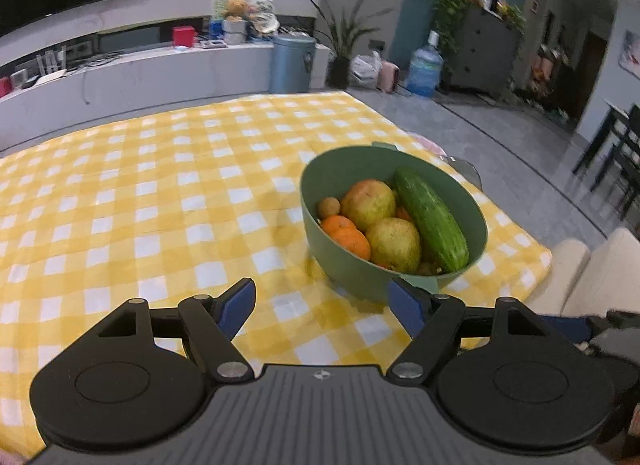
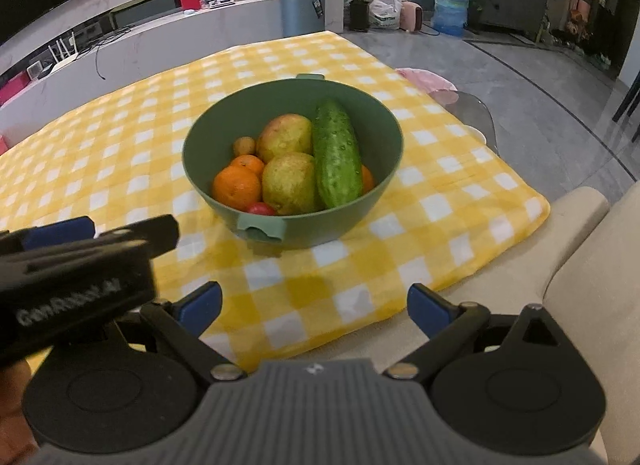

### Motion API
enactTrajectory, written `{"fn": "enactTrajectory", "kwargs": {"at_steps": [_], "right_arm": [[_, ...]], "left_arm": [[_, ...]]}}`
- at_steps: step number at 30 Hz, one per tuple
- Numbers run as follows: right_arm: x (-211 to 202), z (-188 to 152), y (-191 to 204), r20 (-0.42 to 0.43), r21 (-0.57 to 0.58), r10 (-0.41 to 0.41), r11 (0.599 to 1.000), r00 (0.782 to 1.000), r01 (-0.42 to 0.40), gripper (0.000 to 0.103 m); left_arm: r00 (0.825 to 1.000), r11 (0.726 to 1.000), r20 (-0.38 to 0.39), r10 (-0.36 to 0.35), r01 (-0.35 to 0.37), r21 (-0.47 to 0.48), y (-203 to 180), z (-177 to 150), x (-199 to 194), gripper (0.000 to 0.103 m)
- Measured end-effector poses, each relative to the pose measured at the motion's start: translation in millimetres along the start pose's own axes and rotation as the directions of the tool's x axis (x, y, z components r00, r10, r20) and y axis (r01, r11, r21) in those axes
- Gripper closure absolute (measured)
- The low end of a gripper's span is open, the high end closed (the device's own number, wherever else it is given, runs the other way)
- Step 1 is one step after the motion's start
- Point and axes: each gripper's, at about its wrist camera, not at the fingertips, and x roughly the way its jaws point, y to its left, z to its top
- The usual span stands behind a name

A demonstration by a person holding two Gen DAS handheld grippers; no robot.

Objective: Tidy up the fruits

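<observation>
**Fruit gathered in a green bowl on a checked cloth**

A round green plastic bowl [image 2: 292,169] is seen on a yellow-and-white checked tablecloth [image 2: 120,153], near its right edge. Inside it lie a long green cucumber [image 2: 336,155], two yellow-green apples [image 2: 290,183], oranges [image 2: 236,187] and a small brown kiwi [image 2: 244,145]. The left gripper [image 1: 322,307] and right gripper [image 2: 314,307] are held wide open before the bowl, both empty.

The left tongs [image 1: 324,305] are built from black link arms on two round black discs, joined by silver screws to a ribbed grey body stamped with a small round mark. Blue pads [image 1: 240,307] are fitted to the fingertips. The right tongs [image 2: 314,307] are made alike. White lettering is printed on the left tongs' black housing, seen from the right wrist view.
</observation>
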Motion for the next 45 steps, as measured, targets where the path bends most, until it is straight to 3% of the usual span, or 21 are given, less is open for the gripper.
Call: {"fn": "enactTrajectory", "kwargs": {"at_steps": [14, 45], "right_arm": [[15, -5, 15, -0.015, -0.071, -0.054, 0.996, 0.998, 0.052, 0.005], [12, -7, 15, -0.002, -0.094, -0.05, 0.994, 0.999, 0.05, 0.005]], "left_arm": [[0.996, 0.999, -0.084, -0.036, 0.035, -0.02, 1, -10, 16, 0.015], [0.994, 0.998, -0.097, -0.056, 0.055, -0.019, -4, -13, 13, 0.015]]}}
